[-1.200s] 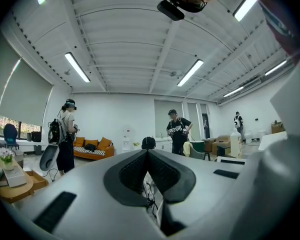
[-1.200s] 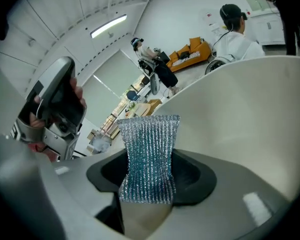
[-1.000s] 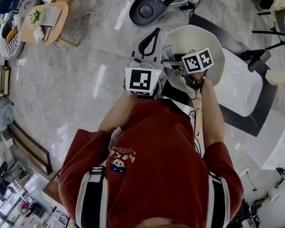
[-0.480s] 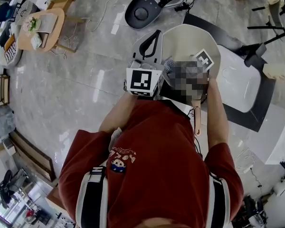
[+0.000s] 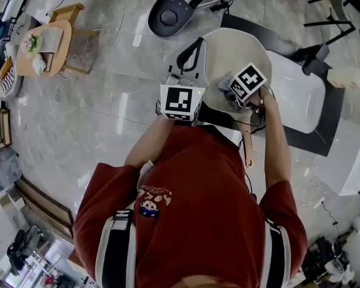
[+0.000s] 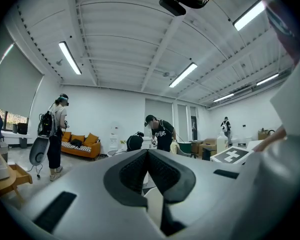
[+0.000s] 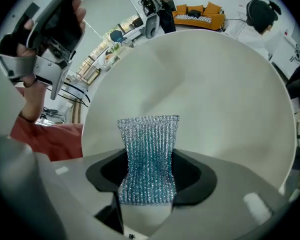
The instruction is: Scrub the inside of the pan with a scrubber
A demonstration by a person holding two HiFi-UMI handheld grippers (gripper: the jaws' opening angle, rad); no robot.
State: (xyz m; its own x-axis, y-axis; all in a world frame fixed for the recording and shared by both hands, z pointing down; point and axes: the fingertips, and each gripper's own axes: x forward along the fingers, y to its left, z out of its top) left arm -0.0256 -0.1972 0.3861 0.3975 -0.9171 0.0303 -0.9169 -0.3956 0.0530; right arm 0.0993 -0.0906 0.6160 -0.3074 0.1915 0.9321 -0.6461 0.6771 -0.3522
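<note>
Right gripper view: right gripper (image 7: 147,156) clenches a glittery blue mesh scrubber (image 7: 149,134), aimed straight into the round cream pan (image 7: 215,94); left gripper (image 6: 149,156) pinched together, empty.

Scrubber (image 7: 149,156): silvery blue, glittering, ribbed knit.
Pan (image 7: 210,99): plain cream inside.
Handle (image 5: 248,152): pale tan.
Left gripper (image 6: 148,156): light grey body, black pads.
Right gripper (image 7: 149,169): same grey and black.
Marker cubes (image 5: 181,101): white faces with black square patterns.
Shirt (image 5: 198,197): dark red, with a small cartoon print.
Straps (image 5: 115,251): black and white.
Floor (image 5: 108,89): glossy grey, marbled with pale streaks.
Sofa (image 6: 80,146): orange.
</note>
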